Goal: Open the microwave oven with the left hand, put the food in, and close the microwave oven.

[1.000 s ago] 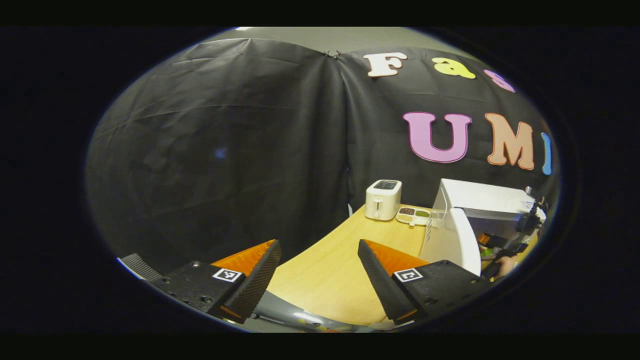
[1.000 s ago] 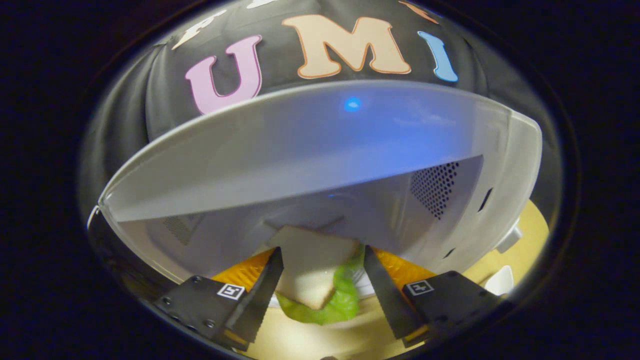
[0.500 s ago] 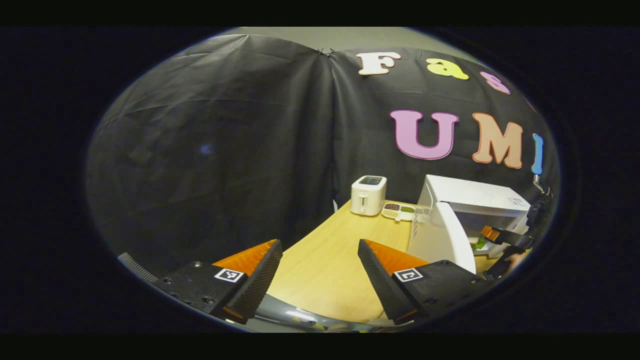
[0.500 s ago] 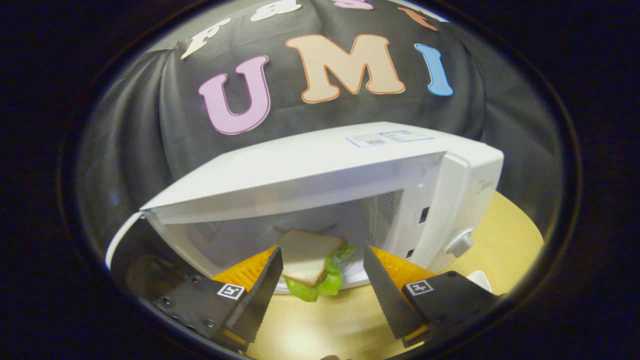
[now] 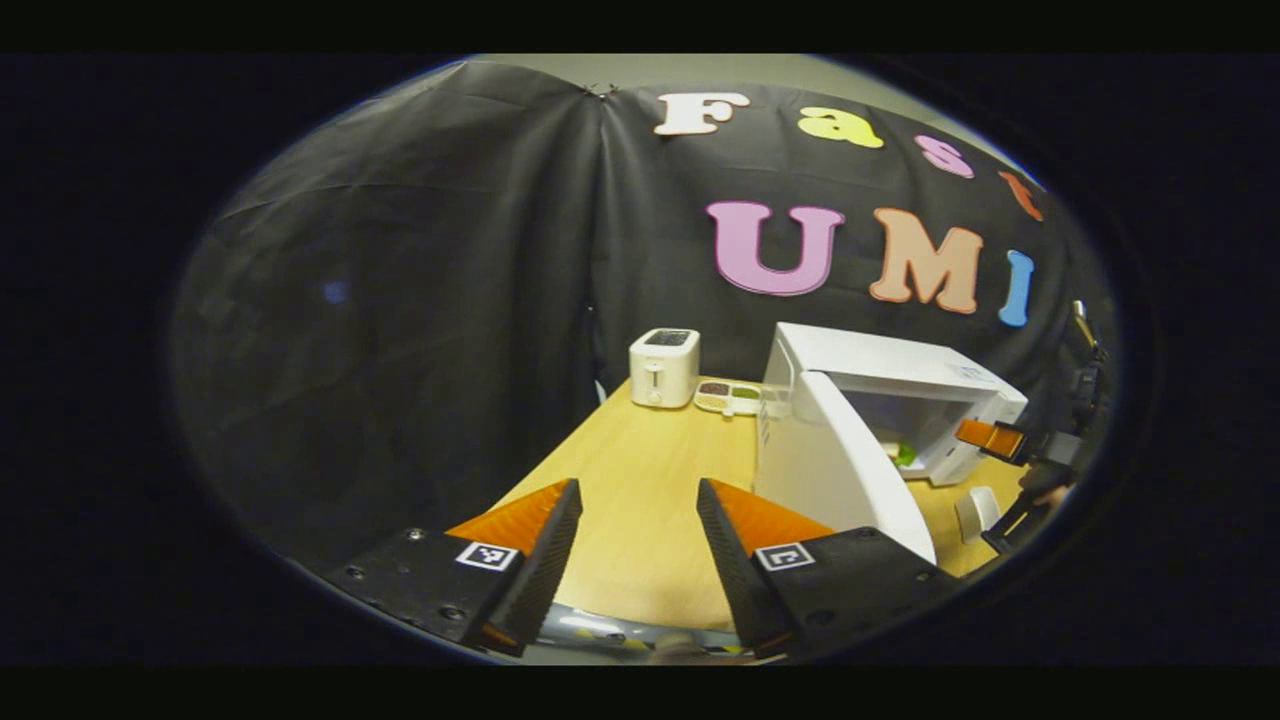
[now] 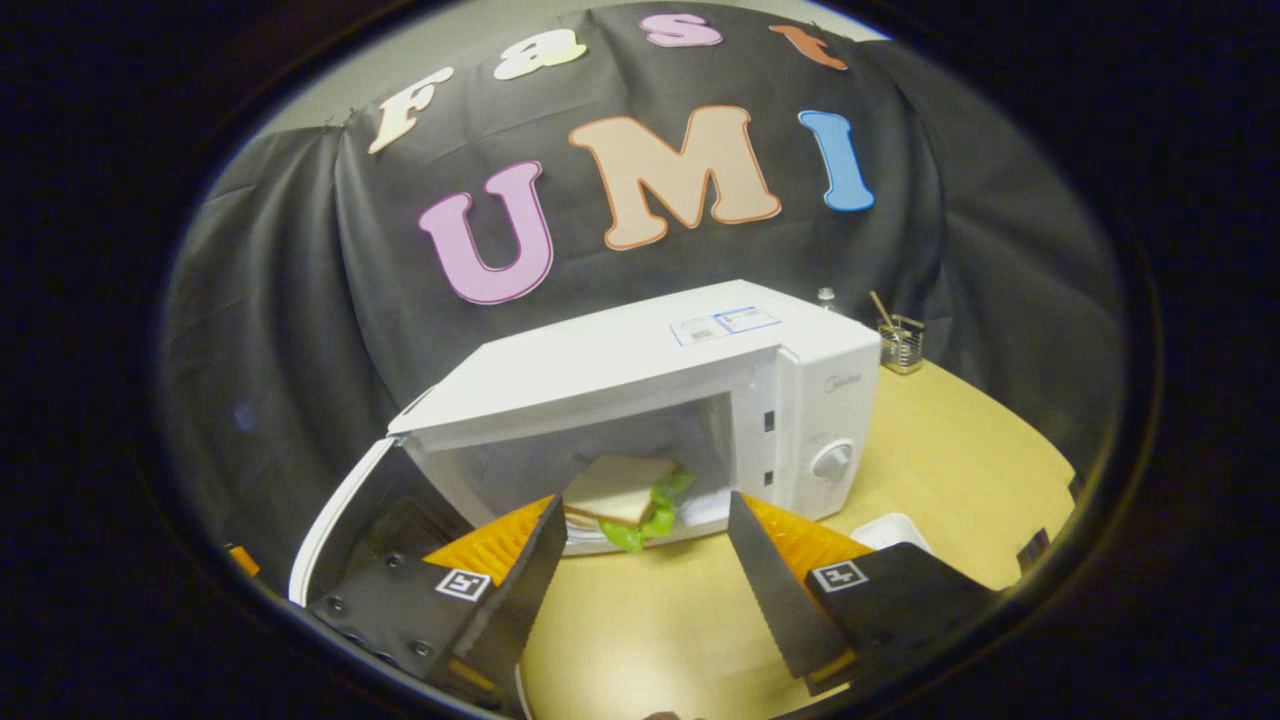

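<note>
White microwave (image 6: 640,380) door ajar, sandwich (image 6: 622,492) inside, left tongs (image 5: 632,535), right tongs (image 6: 648,560) both spread, empty

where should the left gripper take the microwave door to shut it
Push rather than pinch: the door stands swung wide open, hinged at the microwave's left. Bring the left gripper against its outer face near the free edge, farthest from the hinge. The sandwich already sits inside.

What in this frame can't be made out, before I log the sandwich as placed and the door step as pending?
- Sandwich: the right gripper view doesn't settle what it rests on; the microwave cavity's sill hides its underside.
- Door: in the left gripper view it blocks most of the cavity.
- Small tray beside the toaster: contents too small to identify.
- Holder behind the microwave: contents too small.
- White dish: partly covered by the right gripper.
</note>
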`<state>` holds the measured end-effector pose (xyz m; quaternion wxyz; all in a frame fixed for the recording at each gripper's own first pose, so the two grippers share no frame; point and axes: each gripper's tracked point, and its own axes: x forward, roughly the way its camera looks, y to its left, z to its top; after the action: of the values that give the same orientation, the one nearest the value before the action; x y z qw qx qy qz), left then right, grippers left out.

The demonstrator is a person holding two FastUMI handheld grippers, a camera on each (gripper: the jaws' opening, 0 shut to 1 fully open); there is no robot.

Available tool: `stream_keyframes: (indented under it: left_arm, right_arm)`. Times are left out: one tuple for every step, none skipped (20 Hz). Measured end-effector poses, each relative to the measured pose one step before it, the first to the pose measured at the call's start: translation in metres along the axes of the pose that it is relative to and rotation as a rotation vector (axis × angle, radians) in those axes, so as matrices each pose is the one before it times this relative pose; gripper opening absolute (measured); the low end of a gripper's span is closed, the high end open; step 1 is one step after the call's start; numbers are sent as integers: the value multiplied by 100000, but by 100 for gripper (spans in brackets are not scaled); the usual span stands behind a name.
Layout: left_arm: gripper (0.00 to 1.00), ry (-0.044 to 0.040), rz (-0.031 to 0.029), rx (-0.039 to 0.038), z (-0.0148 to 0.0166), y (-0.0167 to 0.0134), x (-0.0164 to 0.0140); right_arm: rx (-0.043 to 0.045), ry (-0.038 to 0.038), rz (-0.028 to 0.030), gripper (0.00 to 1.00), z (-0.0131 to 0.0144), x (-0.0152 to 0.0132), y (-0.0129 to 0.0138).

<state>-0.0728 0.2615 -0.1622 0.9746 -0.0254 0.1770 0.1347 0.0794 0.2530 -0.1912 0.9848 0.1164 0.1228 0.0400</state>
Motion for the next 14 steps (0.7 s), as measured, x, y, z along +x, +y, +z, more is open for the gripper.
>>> stream_keyframes:
  left_arm:
    - [63, 1400, -3031, 1371, -447, -330, -86]
    - [58, 1723, -3097, 925, -486, -575, -2]
    - [45, 1382, -3068, 445, -462, -569, -19]
    - [38, 861, -2495, -20, -159, -456, -46]
    - [21, 771, -2306, -1, -188, -500, 20]
    - [21, 1840, -1256, 846, -505, -416, 151]
    - [5, 1876, -760, 1762, -872, -104, 36]
    - [0, 954, -872, 2147, -259, -248, 15]
    - [1, 814, -1254, 1907, -158, -289, 51]
    - [1, 800, -1755, 1301, -308, -402, 79]
    - [1, 564, -2159, 755, -176, -620, -20]
    - [1, 488, -1817, 235, -45, -636, -48]
    - [1, 594, -1803, -234, -212, -553, 0]
    - [1, 791, -1551, -189, -141, -560, 103]
  right_arm:
    - [-315, -71, -902, 92, -17, -830, -286]
    - [235, 70, -419, 92, 22, -771, -201]
    - [422, -64, -430, 92, 56, -807, -146]
    - [410, -688, -840, 100, 148, -611, -312]
    - [-176, -570, -1163, 100, 123, -543, -432]
    - [103, -169, -1127, 92, 79, -450, -416]
    - [665, -377, -889, 92, 85, -445, -299]
    - [987, -714, -865, 92, 286, -384, -358]
    - [1095, -695, -957, 100, 275, -402, -310]
    - [976, -586, -1233, 92, 311, -405, -478]
    - [524, -463, -1473, 92, 289, -373, -613]
    - [142, -315, -1660, 92, 258, -357, -746]
    - [122, -671, -1731, 92, 295, -209, -772]
    - [183, -581, -1576, 92, 420, -279, -739]
